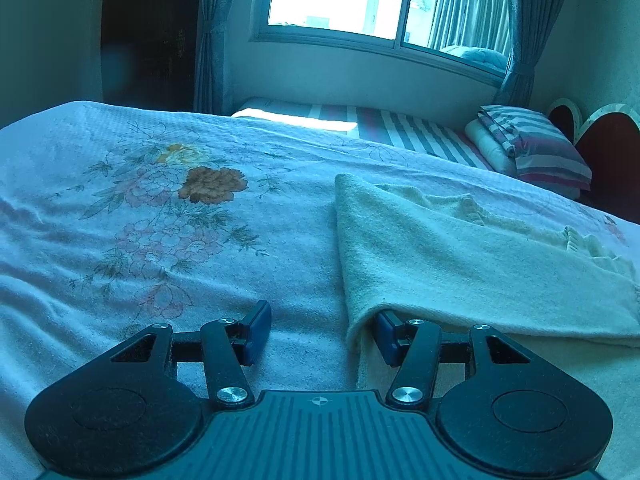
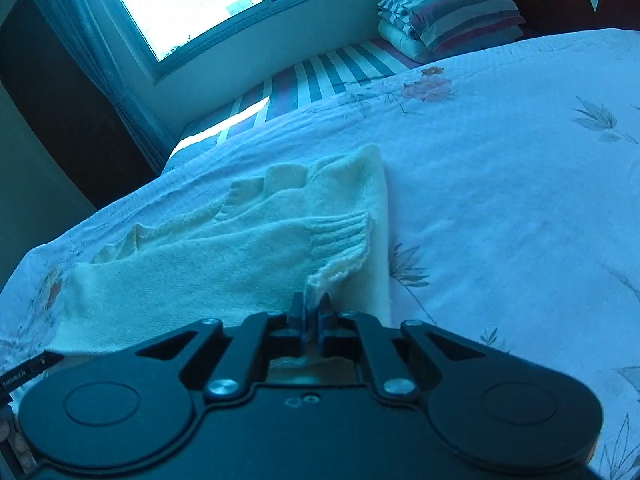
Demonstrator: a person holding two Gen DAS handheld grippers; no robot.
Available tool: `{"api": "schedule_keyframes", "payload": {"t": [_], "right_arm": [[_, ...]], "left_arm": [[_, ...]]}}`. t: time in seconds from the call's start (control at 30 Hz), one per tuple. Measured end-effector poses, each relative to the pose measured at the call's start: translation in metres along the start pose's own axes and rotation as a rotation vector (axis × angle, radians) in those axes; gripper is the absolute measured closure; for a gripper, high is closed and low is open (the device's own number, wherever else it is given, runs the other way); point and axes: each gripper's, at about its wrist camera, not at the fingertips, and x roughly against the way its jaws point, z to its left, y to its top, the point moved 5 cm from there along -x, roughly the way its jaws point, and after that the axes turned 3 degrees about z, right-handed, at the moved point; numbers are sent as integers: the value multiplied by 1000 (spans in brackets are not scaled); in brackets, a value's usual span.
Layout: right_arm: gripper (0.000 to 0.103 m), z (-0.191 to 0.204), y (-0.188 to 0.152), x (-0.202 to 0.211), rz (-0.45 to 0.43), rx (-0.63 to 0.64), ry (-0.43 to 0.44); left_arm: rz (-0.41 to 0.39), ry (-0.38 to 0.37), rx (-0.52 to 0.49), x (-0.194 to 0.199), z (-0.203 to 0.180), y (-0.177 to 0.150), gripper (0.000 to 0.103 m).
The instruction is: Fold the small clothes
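A cream knitted sweater (image 1: 460,256) lies partly folded on the flowered bedspread (image 1: 160,220). In the left wrist view my left gripper (image 1: 320,332) is open at the sweater's near left corner; its right finger (image 1: 386,334) is tucked under the folded edge, its left finger (image 1: 256,330) rests on the bedspread. In the right wrist view the sweater (image 2: 200,264) lies ahead, with a ribbed sleeve cuff (image 2: 340,240) folded across it. My right gripper (image 2: 311,312) is shut on the sweater's frilled edge just below that cuff.
A striped mattress (image 1: 400,124) lies beyond the bed under a window (image 1: 360,0). Folded striped bedding (image 1: 536,144) is stacked at its right end, also in the right wrist view (image 2: 448,12). Curtains (image 1: 210,40) hang at both sides.
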Motion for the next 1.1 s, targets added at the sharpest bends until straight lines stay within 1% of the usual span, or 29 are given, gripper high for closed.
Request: {"api": "schedule_keyframes", "payload": {"t": [0.03, 0.1, 0.13, 0.2, 0.3, 0.33, 0.37, 0.4, 0.43, 0.5, 0.63, 0.7, 0.73, 0.77, 0.8, 0.83, 0.87, 0.93, 0.97, 1.0, 1.03, 1.07, 1.1], "right_arm": [[95, -1, 1, 3, -7, -6, 3], [84, -4, 5, 13, -46, -16, -4], [87, -6, 7, 14, -52, -15, -6], [96, -10, 6, 7, -12, -12, -11], [96, -13, 8, 7, 0, -7, -11], [97, -14, 10, 11, -8, 2, -25], [95, -16, 12, 18, -38, 12, -60], [87, -19, 15, 26, -69, 20, -88], [86, -23, 19, 33, -96, 26, -100], [87, -22, 29, 35, -114, 47, -75], [87, 1, 44, 8, -123, 127, -48], [87, 8, 45, -10, -96, 181, -75], [88, 8, 43, -24, -56, 204, -115], [88, 5, 41, -32, -26, 219, -136], [88, 7, 41, -32, -38, 239, -136], [88, 10, 42, -29, -24, 246, -141], [87, 11, 43, -19, -36, 244, -128], [81, 14, 41, 4, -106, 248, -92], [81, 15, 38, 8, -114, 262, -90], [81, 15, 32, 7, -101, 278, -91], [83, 13, 26, 1, -69, 298, -102], [83, 9, 18, -12, -4, 314, -139], [83, 9, 15, -13, -32, 332, -139]], "left_arm": [[-5, 18, -12, 2, -1, 1, 48], [-6, 22, -10, 4, 0, 2, 48], [-5, 23, -4, 4, 2, 1, 48], [11, 25, 6, 1, 4, -2, 48], [16, 25, -16, 5, 4, -4, 48], [21, 24, -29, 7, 6, -5, 48], [31, 26, -44, 12, 8, -7, 48], [33, 38, -57, 20, 13, -7, 48], [17, 41, -67, 27, 17, -5, 48], [-20, 32, -90, 33, 17, 6, 48], [-65, -33, -107, 8, -15, 40, 48], [-56, -50, -144, -14, -37, 48, 48], [-14, -55, -152, -31, -45, 48, 48], [37, -52, -155, -44, -47, 46, 48], [47, -45, -150, -51, -48, 43, 46], [45, -48, -142, -50, -48, 44, 46], [57, -49, -139, -45, -47, 45, 46], [10, -64, -137, -25, -44, 44, 46], [3, -74, -140, -21, -43, 40, 46], [31, -62, -162, -24, -43, 33, 46], [54, -50, -181, -29, -42, 26, 46], [39, -61, -166, -31, -40, 22, 44], [46, -61, -140, -31, -37, 24, 42]]}}
